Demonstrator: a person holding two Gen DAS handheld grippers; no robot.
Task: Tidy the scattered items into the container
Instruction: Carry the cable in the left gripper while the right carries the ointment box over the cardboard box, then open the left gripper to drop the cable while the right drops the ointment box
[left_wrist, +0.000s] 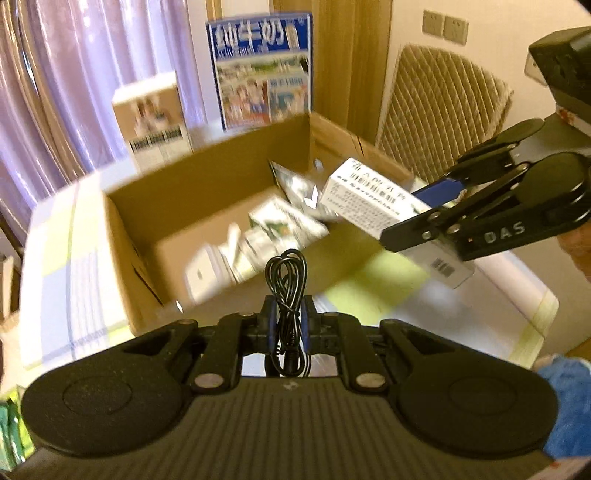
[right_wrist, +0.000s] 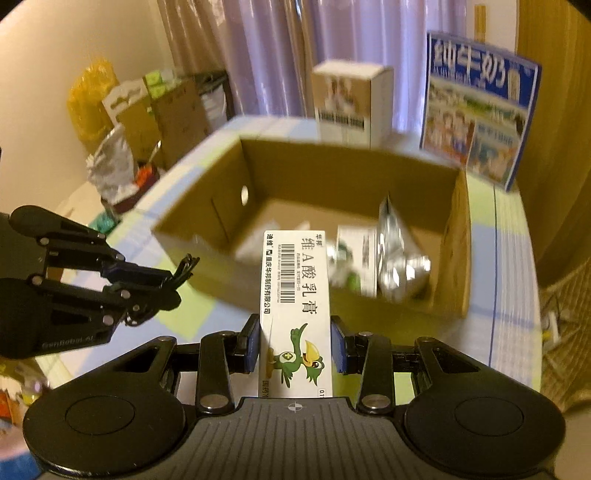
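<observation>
gripping a coiled black cable (left_wrist: 287, 284), left gripper (left_wrist: 287, 325); right gripper (right_wrist: 295, 347) clamps "维a酸乳膏" box (right_wrist: 295, 295).

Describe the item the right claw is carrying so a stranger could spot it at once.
Find the open cardboard box on the table. Just short of its near wall, the right claw is shut on a long white medicine carton. Unlike the silver foil packs inside the box or the coiled black cable in the left claw, it shows a barcode, Chinese text and a green cartoon bird.

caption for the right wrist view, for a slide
Right tongs carry a white ointment box toward the open cardboard box.
</observation>
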